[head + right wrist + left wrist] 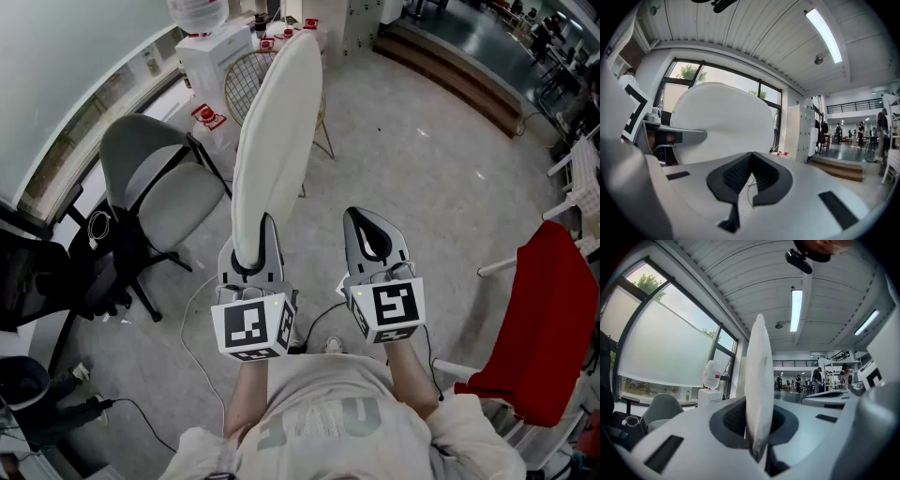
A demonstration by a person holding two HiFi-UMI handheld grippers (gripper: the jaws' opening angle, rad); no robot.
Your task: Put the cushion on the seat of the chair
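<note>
A round white cushion [274,141] stands on edge in front of me, and my left gripper [251,246] is shut on its lower rim. In the left gripper view the cushion [758,380] rises edge-on, pinched between the dark pads [733,420]. My right gripper [367,225] hovers beside it on the right, shut and holding nothing; in its own view the tips [750,157] meet and the cushion's flat face [724,124] fills the left. A gold wire chair [242,84] stands behind the cushion, partly hidden by it.
A grey office chair [155,187] is at the left, with a black chair [37,281] beyond it. A red chair [544,319] stands at the right. A white water dispenser [211,47] is by the window. Cables [192,309] lie on the floor.
</note>
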